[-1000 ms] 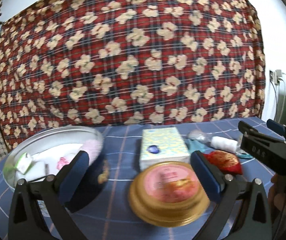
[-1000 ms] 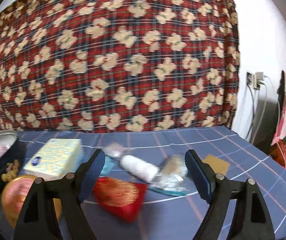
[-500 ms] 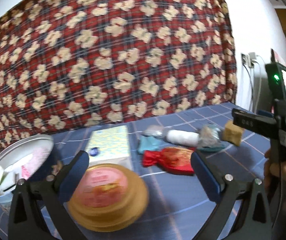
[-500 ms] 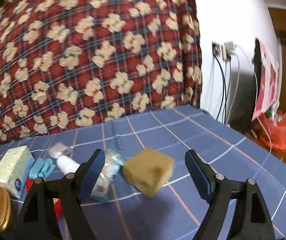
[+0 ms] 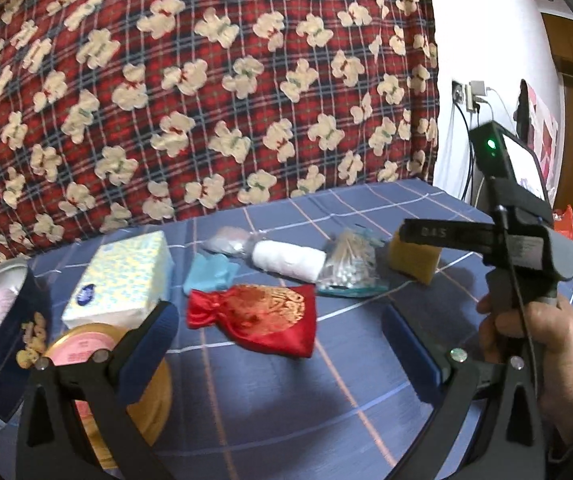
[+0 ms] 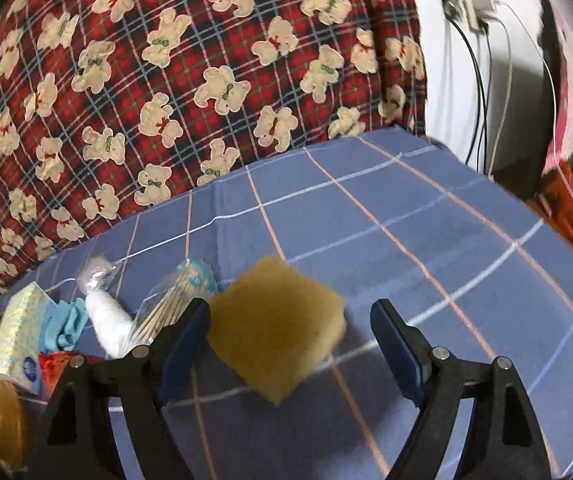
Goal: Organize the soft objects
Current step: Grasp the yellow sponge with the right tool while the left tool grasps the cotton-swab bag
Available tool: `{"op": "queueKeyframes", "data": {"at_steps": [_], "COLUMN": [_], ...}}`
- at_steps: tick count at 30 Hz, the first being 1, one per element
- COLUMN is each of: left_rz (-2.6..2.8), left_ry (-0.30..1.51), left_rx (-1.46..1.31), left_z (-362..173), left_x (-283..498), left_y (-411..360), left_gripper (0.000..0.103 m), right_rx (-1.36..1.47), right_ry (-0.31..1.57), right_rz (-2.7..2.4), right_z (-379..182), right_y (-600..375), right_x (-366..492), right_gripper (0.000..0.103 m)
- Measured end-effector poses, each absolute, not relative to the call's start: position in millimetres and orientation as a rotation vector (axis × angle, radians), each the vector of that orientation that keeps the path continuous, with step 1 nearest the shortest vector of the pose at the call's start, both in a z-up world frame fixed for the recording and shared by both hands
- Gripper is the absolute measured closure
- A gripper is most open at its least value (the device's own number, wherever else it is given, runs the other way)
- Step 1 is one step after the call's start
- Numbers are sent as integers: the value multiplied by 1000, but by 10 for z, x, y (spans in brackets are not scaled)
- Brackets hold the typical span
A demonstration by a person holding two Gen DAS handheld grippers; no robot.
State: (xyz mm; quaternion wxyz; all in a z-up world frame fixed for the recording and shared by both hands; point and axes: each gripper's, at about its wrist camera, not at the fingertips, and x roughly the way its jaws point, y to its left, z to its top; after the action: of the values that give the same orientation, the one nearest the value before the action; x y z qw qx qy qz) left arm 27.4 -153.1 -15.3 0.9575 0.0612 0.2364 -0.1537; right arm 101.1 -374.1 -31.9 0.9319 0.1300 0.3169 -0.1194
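Note:
A yellow sponge point(image 6: 278, 332) lies on the blue checked cloth, between the open fingers of my right gripper point(image 6: 290, 340), nearer the left finger; it also shows in the left wrist view point(image 5: 412, 258). My left gripper point(image 5: 278, 340) is open and empty, held above a red satin pouch point(image 5: 260, 316). Behind the pouch lie a blue cloth point(image 5: 208, 272), a white roll point(image 5: 288, 260) and a bag of cotton swabs point(image 5: 348, 268). A tissue pack point(image 5: 120, 276) stands to the left.
A round tin point(image 5: 2, 332) with pink and white things in it stands at the far left, its gold lid point(image 5: 98, 364) beside it. A bear-patterned plaid blanket point(image 5: 206, 92) backs the table. The table's right edge point(image 6: 546, 220) drops toward cables and a red bag.
My right gripper has moved right and closed in on the sponge, which now sits between its fingers. My left gripper has swung right, from the tin and lid toward the red pouch.

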Motion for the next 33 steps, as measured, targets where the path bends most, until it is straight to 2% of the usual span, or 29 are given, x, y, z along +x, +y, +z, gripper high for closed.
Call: {"op": "queueKeyframes", "data": {"at_steps": [9, 11, 18, 27, 30, 33], "left_rz": [-335, -334, -333, -376, -381, -387], "left_ry": [536, 550, 566, 559, 579, 581], "left_rx": [107, 90, 73, 102, 136, 178], "left_z": [-191, -201, -210, -154, -167, -167], "left_x": [418, 463, 565, 710, 844, 985], "left_y": [-1625, -1617, -1673, -1990, -2172, -2366], "left_gripper": [0, 0, 0, 1, 11, 14], "right_rx": [218, 202, 130, 207, 243, 288], "right_ry": [746, 740, 708, 417, 375, 359], "right_rz": [-134, -127, -110, -273, -315, -341], "right_z": [-410, -403, -340, 65, 106, 109], "right_y": [-3688, -3657, -3536, -3851, -3948, -4060], "right_x": [1295, 1287, 1183, 750, 681, 648], "right_gripper": [19, 32, 43, 44, 43, 43]}}
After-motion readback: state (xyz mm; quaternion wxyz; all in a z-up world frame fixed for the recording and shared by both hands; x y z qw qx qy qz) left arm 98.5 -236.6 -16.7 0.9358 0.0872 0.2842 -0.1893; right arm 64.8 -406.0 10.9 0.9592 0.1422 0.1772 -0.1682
